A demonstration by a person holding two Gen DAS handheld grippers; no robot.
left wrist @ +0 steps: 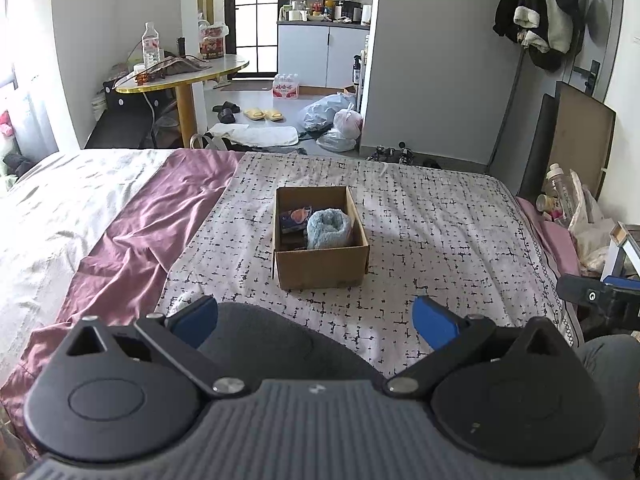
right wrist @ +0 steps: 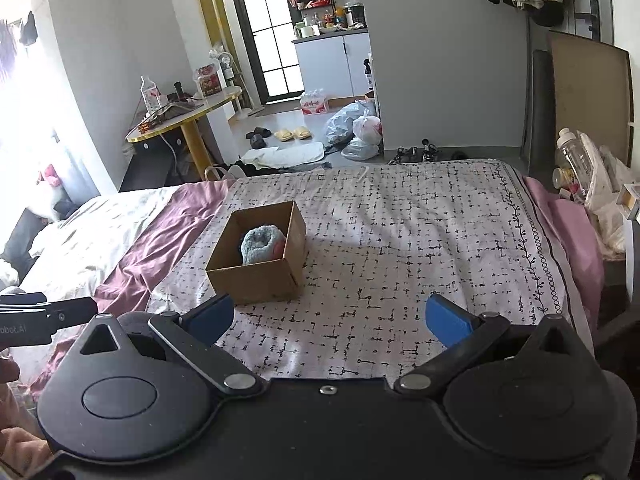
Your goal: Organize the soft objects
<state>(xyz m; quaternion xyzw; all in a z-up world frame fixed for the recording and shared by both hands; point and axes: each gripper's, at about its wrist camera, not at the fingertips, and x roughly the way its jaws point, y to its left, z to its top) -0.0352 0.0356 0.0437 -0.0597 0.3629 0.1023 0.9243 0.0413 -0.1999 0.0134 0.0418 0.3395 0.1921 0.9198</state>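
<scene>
Fluffy item: a pale blue, fuzzy rolled soft thing [left wrist: 329,228] lies inside the cardboard box [left wrist: 322,268], against its right wall; from the right wrist view [right wrist: 262,246] a bit of pink shows beside it.
Other contents: a dark printed packet [left wrist: 295,218] sits left of the blue roll in the box; its print is too small to read.
Box: plain brown corrugated card, open top, rectangular, standing on the bed's patterned cover [left wrist: 420,216], white with black dashes.
Left tongs: [left wrist: 316,318] spread wide, blue pads, holding nothing; the box lies ahead of them, centred between the fingers and apart from both.
Right tongs: [right wrist: 332,316] also spread wide and empty; the box [right wrist: 256,280] sits ahead and left, just beyond the left pad [right wrist: 212,318].
Bedding: a wrinkled mauve sheet [left wrist: 132,232] left of the cover, white quilt [left wrist: 48,208] farther left.
Writing: mirrored letters on the other tool's black body at the right wrist view's left edge, only partly legible.
Far room: round yellow-edged bench [left wrist: 188,74] with a clear bottle [left wrist: 151,45]; yellow slippers [left wrist: 264,114] on the floor.
</scene>
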